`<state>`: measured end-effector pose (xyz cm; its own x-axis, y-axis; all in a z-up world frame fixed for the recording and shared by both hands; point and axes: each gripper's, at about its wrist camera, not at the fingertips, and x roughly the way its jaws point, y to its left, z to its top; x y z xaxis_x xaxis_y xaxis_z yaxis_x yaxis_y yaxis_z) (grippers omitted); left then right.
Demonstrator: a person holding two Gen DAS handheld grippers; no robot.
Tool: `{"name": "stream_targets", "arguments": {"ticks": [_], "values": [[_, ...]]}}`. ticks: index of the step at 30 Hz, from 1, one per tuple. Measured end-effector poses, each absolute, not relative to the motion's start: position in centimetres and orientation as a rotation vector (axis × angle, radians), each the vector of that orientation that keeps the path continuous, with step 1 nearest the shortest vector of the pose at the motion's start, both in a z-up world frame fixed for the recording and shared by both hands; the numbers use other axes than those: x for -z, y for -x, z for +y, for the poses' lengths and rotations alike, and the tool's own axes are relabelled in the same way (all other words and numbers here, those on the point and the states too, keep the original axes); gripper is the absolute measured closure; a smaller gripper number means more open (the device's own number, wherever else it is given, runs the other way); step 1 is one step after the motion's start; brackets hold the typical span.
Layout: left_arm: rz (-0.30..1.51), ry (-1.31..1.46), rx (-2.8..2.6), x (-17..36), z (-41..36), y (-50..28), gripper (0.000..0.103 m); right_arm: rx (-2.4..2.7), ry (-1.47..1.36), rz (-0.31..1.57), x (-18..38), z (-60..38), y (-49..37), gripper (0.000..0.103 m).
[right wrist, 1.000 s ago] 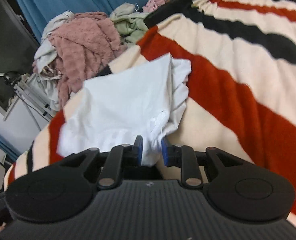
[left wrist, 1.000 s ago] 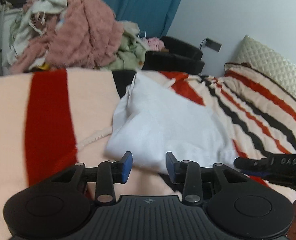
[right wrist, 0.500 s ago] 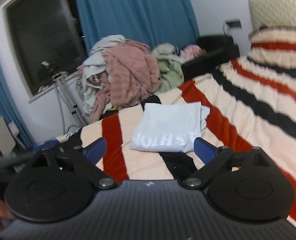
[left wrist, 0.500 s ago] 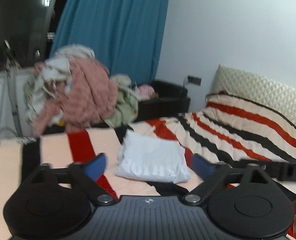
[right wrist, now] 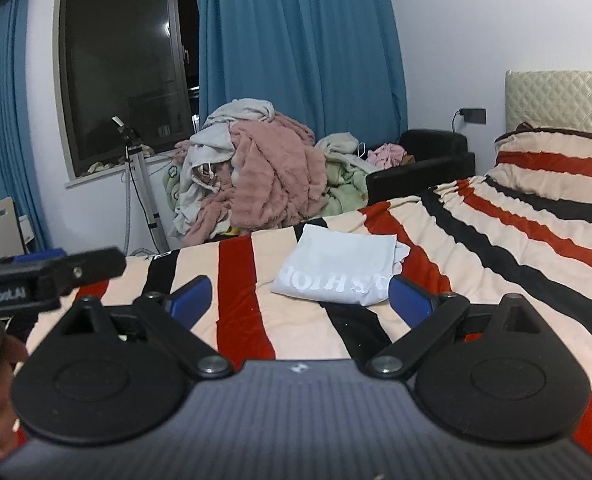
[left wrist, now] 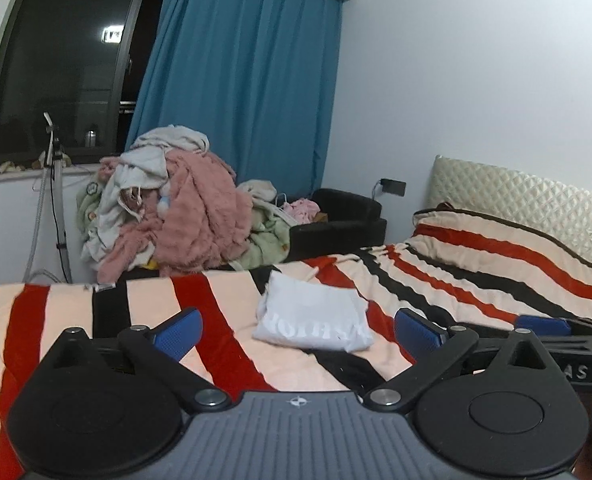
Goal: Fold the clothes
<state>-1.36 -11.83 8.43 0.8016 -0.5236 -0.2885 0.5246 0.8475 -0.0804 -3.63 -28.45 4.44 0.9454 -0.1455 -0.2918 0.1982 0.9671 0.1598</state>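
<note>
A white T-shirt [left wrist: 312, 314] with white lettering lies folded into a neat rectangle on the striped bed cover [left wrist: 224, 352]; it also shows in the right wrist view [right wrist: 342, 270]. My left gripper [left wrist: 298, 332] is open and empty, held back from the shirt and above the bed. My right gripper [right wrist: 300, 296] is open and empty too, likewise short of the shirt. Each gripper's body shows at the edge of the other's view.
A big heap of unfolded clothes [left wrist: 172, 208] with a pink fleece on top sits beyond the bed's far edge, also in the right wrist view [right wrist: 256, 176]. A black armchair [left wrist: 340, 220] holds more clothes. A stand [right wrist: 136, 184] is by the window.
Both grippers have let go of the white shirt, opened wide, and pulled back and up from the bed. The shirt now lies folded flat with its lettering showing.
</note>
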Motion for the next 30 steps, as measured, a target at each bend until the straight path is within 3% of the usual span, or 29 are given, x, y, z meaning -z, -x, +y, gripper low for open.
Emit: {"name": "stream_targets", "arguments": {"ticks": [30], "values": [[0.352,-0.08,0.473,0.3,-12.1,-2.5,0.0,0.256,-0.123,0.225,3.3,-27.2,1.2,0.007]]}}
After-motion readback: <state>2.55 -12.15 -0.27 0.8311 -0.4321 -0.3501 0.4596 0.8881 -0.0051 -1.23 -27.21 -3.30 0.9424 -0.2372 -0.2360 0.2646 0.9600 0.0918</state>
